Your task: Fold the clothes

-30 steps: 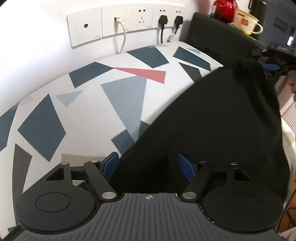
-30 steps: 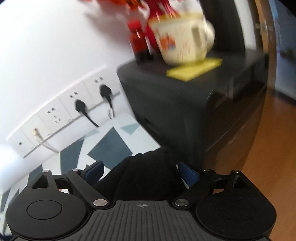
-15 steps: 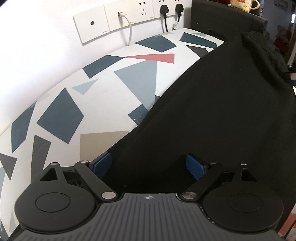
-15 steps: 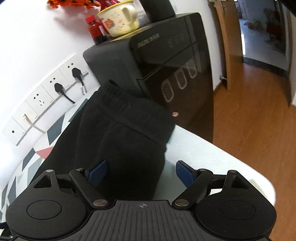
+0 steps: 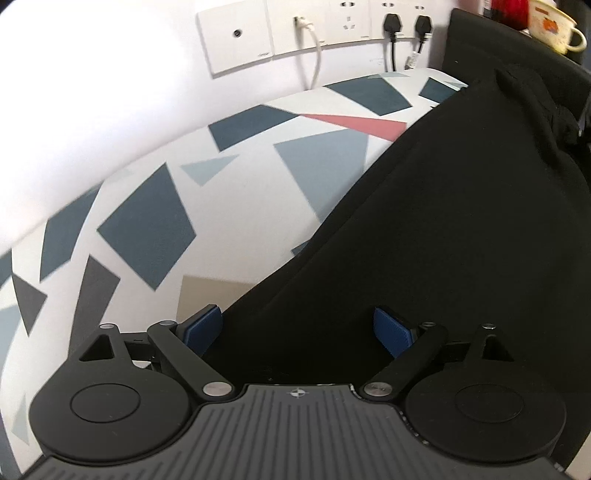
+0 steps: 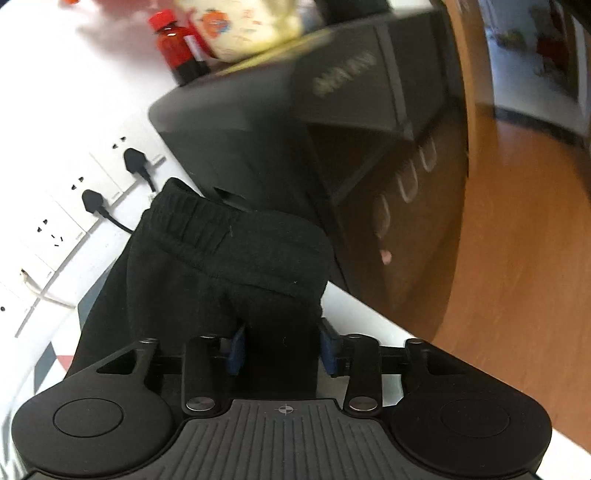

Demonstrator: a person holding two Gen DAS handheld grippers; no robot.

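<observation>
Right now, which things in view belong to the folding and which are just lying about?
In the job:
black trousers
right gripper, shut on them
left gripper, open
patterned tabletop

Lying about:
red bottle
mug
black appliance
wall sockets

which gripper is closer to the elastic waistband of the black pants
Right. The right gripper is pinching the black pants just below the waistband. The left gripper sits open at the far end of the pants.

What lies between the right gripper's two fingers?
A bunched fold of the black trousers, pinched between the right gripper pads, seen in the right wrist view.
</observation>
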